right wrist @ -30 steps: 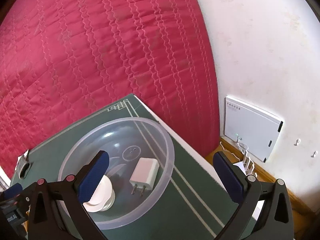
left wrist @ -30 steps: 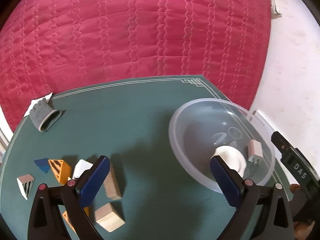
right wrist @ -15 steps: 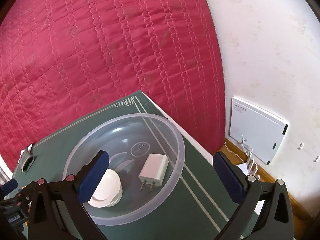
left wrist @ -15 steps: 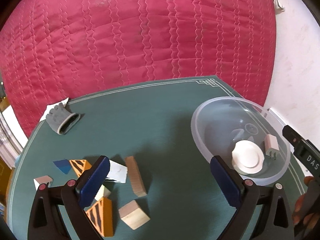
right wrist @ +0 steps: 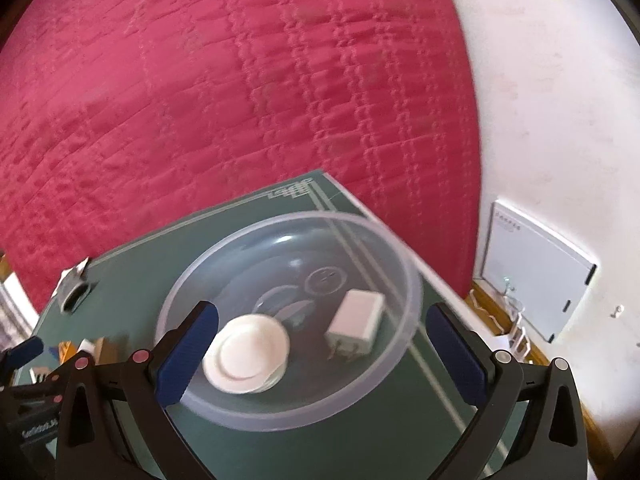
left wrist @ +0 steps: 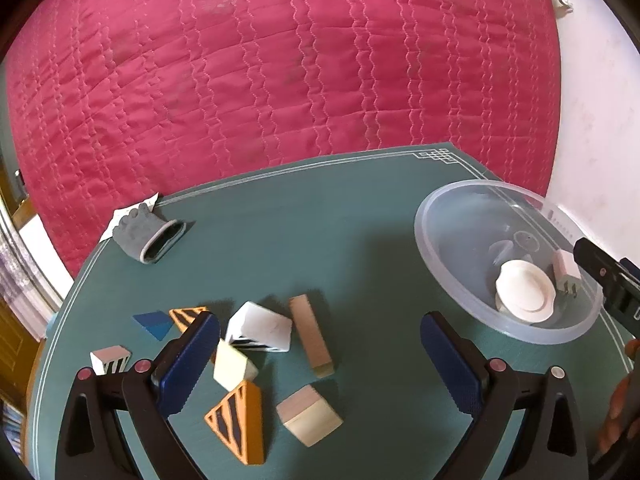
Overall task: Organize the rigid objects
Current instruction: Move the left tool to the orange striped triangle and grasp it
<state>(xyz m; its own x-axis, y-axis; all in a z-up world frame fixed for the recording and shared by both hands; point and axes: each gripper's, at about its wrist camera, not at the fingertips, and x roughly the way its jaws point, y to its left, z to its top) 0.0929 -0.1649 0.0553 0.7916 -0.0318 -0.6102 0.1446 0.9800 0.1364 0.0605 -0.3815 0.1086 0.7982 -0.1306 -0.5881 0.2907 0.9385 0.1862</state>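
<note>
From the left wrist, the left gripper (left wrist: pixel 320 354) hangs spread and empty over a scatter of blocks (left wrist: pixel 310 334) on the green mat (left wrist: pixel 280 240) — light, stiff, hard-edged pieces, I'd guess, best pinched across flat sides; the long wooden block (left wrist: pixel 311 336) across its narrow width. From the right wrist, the right gripper (right wrist: pixel 322 344), also spread, hovers over the clear bowl (right wrist: pixel 404 328) holding a white lid (right wrist: pixel 246 354) and a charger (right wrist: pixel 356 322) — both smooth, likely slippery.

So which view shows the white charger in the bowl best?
The right wrist view: the white charger lies unobstructed in the bowl, prongs visible. In the left wrist view it sits partly hidden at the bowl's far side.
</note>
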